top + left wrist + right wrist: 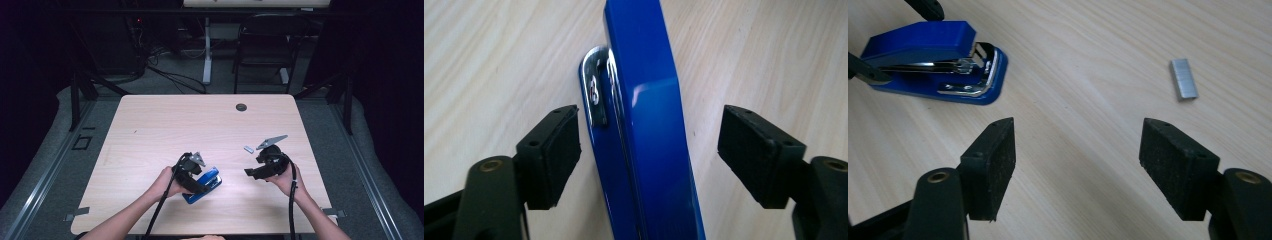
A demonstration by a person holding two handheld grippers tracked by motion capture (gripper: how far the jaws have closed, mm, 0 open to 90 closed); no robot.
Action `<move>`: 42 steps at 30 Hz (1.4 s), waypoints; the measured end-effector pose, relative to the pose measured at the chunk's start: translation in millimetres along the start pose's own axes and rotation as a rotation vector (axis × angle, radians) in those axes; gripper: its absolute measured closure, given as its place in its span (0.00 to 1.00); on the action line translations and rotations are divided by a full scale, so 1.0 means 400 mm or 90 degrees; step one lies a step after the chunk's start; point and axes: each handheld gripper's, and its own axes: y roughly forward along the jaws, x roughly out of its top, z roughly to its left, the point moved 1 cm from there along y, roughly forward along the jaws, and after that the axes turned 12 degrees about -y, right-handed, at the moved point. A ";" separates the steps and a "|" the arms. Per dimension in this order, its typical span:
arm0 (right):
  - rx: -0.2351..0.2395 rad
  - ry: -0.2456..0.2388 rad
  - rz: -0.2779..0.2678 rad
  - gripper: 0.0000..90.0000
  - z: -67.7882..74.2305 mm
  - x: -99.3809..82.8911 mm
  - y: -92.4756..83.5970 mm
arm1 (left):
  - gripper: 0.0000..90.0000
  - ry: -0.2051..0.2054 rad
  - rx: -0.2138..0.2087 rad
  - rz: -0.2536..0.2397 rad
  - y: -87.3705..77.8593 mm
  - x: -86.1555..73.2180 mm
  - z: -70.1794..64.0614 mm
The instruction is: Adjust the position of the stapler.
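Observation:
A blue stapler (pixel 206 184) lies on the light wooden table (pixel 200 125) near its front edge. In the left gripper view the stapler (pixel 649 100) runs lengthwise between my left gripper's (pixel 649 145) two jaws, its chrome base plate toward the left pad. Table shows in a gap on each side, so neither pad presses on it. My left gripper (pixel 197 179) stands open over it. A small silver strip of staples (pixel 1183 79) lies on the table ahead of my right gripper (pixel 1078 165), which is open with nothing between its pads. The right gripper (pixel 252 172) points left toward the stapler (pixel 923 47).
A dark round grommet (pixel 241 107) sits near the table's far edge. Behind the table stand a black folding chair (pixel 265 45) and a white desk leg (pixel 207 50), with cables on the floor. The staple strip (pixel 248 148) lies just beyond the right gripper.

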 end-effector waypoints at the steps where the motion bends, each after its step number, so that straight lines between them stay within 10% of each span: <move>1: 0.010 -0.009 0.003 0.32 0.006 0.005 0.006 | 0.29 -0.004 0.004 0.002 -0.003 -0.006 0.000; 12: 0.038 -0.033 0.019 0.37 0.019 0.011 0.034 | 0.65 0.035 0.025 0.017 0.017 -0.017 -0.008; 33: 0.078 -0.080 0.016 0.41 0.063 0.039 0.051 | 0.68 0.213 -0.051 -0.014 0.041 0.009 -0.004; 42: 0.091 -0.120 0.022 0.44 0.109 0.068 0.088 | 0.48 0.137 -0.039 0.003 0.007 -0.005 0.006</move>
